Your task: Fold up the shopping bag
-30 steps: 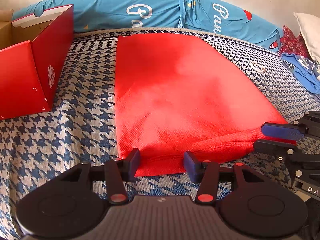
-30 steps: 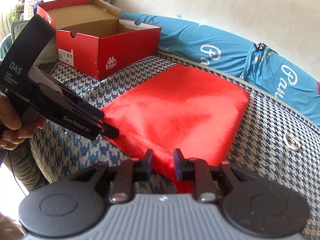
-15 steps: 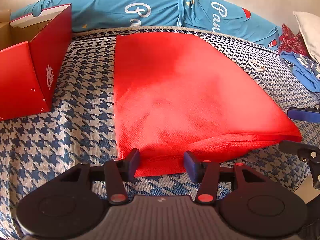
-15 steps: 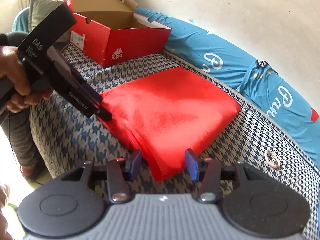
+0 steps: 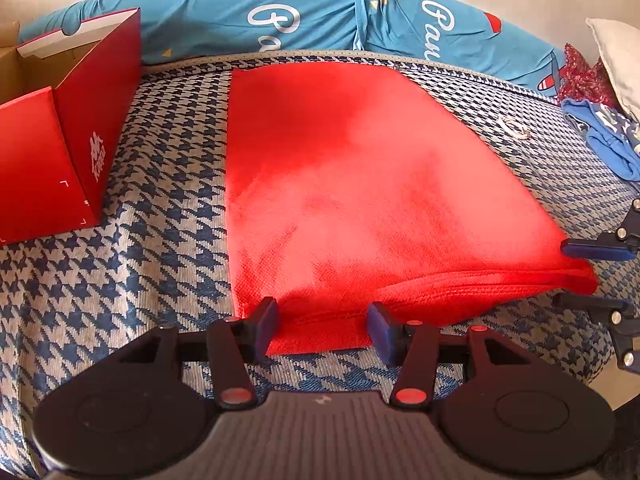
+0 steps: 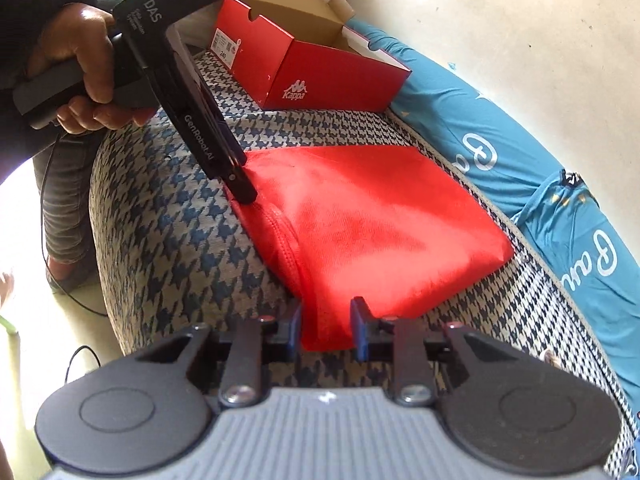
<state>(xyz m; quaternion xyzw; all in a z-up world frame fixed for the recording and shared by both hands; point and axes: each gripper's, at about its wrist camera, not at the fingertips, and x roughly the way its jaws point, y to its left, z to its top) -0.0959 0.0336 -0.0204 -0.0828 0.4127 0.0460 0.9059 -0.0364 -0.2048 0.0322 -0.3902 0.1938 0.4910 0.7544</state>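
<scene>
The red shopping bag lies flat on the houndstooth bed cover, hem toward me. My left gripper stands open at the near left corner, with the hem strip between its fingers and the cloth lying flat. The right wrist view shows its tip resting at that corner of the bag. My right gripper is closing on the near right corner, and red cloth fills the gap between its pads. The left wrist view shows it with one finger above and one below that corner.
An open red shoe box stands left of the bag. A long blue bolster lines the wall behind. Blue clothes lie far right. A person's hand holds the left gripper at the bed's rounded edge.
My right gripper opened, rolled and shifted along the bag's corner, then closed again on it. The left gripper and the rest of the bag stayed put.
</scene>
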